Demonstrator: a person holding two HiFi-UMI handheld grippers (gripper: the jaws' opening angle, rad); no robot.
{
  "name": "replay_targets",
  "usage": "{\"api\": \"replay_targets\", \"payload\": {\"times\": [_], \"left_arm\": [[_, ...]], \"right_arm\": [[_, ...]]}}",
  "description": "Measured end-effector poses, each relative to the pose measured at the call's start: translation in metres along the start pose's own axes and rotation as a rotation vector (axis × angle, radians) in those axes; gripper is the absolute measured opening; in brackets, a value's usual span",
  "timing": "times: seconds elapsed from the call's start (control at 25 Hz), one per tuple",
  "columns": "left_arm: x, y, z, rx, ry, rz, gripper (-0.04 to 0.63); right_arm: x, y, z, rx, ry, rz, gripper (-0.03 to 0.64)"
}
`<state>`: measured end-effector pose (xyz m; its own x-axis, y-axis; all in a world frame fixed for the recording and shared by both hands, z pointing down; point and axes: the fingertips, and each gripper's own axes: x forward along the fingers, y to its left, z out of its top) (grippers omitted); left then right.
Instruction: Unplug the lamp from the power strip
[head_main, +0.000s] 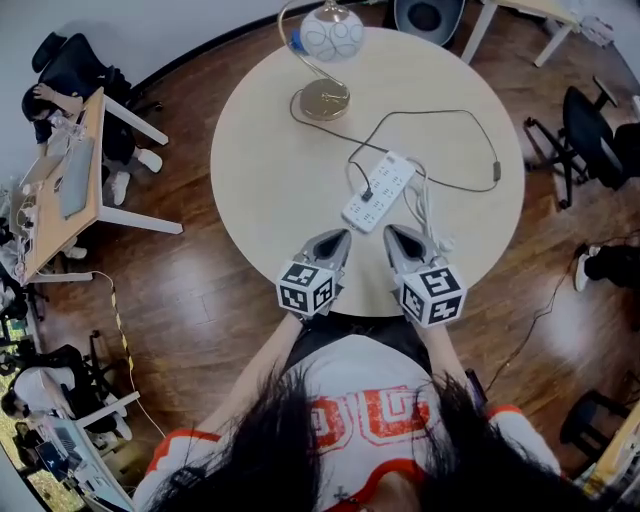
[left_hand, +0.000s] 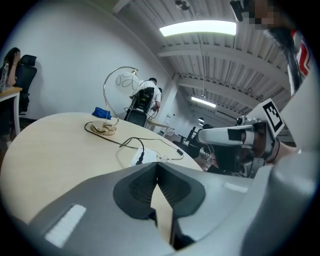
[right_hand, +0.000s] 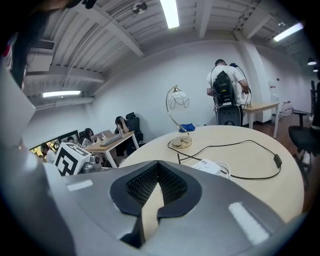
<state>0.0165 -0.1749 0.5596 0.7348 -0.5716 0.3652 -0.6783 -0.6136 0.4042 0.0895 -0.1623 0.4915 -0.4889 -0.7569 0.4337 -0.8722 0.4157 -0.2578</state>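
A white power strip (head_main: 379, 190) lies near the middle of the round table (head_main: 260, 190), with the lamp's black plug (head_main: 366, 193) in one socket. Its black cord (head_main: 430, 115) loops back to the brass-footed lamp (head_main: 322, 98) with a white globe shade at the far edge. My left gripper (head_main: 337, 240) and right gripper (head_main: 392, 238) hover side by side at the near edge, just short of the strip, both shut and empty. The strip (left_hand: 141, 156) shows past the left jaws, and the strip (right_hand: 211, 166) and lamp (right_hand: 179, 143) past the right.
A white cable (head_main: 424, 205) coils beside the strip's right end. An inline switch (head_main: 495, 174) sits on the cord at the right. Desks with seated people (head_main: 70, 90) stand to the left, office chairs (head_main: 590, 135) to the right.
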Motion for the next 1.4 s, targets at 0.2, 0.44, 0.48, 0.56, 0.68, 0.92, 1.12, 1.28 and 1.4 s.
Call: {"api": "replay_targets", "payload": {"times": [0.2, 0.44, 0.48, 0.56, 0.68, 0.92, 1.12, 1.28, 1.4], "left_arm": [[0.025, 0.006, -0.007, -0.004, 0.036, 0.046, 0.000], [0.053, 0.014, -0.011, -0.025, 0.072, 0.088, 0.000], [0.057, 0.017, -0.013, -0.030, 0.079, 0.099, 0.000], [0.063, 0.024, -0.017, -0.041, 0.095, 0.127, 0.000], [0.069, 0.034, -0.022, -0.060, 0.109, 0.169, 0.000], [0.074, 0.047, -0.029, -0.077, 0.140, 0.231, 0.000], [0.077, 0.051, -0.033, -0.085, 0.166, 0.253, 0.000], [0.079, 0.056, -0.039, -0.082, 0.200, 0.275, 0.000], [0.081, 0.059, -0.042, -0.092, 0.211, 0.279, 0.000]], "right_arm": [[0.025, -0.026, -0.013, -0.059, 0.052, 0.005, 0.002], [0.052, -0.052, -0.027, -0.123, 0.122, 0.001, 0.002], [0.057, -0.055, -0.029, -0.137, 0.134, 0.005, 0.002], [0.067, -0.060, -0.034, -0.177, 0.161, 0.016, 0.002], [0.082, -0.063, -0.041, -0.248, 0.200, 0.038, 0.002], [0.105, -0.057, -0.056, -0.353, 0.278, 0.093, 0.053], [0.120, -0.057, -0.063, -0.392, 0.334, 0.116, 0.112], [0.131, -0.055, -0.066, -0.437, 0.364, 0.131, 0.127], [0.138, -0.054, -0.072, -0.480, 0.390, 0.140, 0.127]]}}
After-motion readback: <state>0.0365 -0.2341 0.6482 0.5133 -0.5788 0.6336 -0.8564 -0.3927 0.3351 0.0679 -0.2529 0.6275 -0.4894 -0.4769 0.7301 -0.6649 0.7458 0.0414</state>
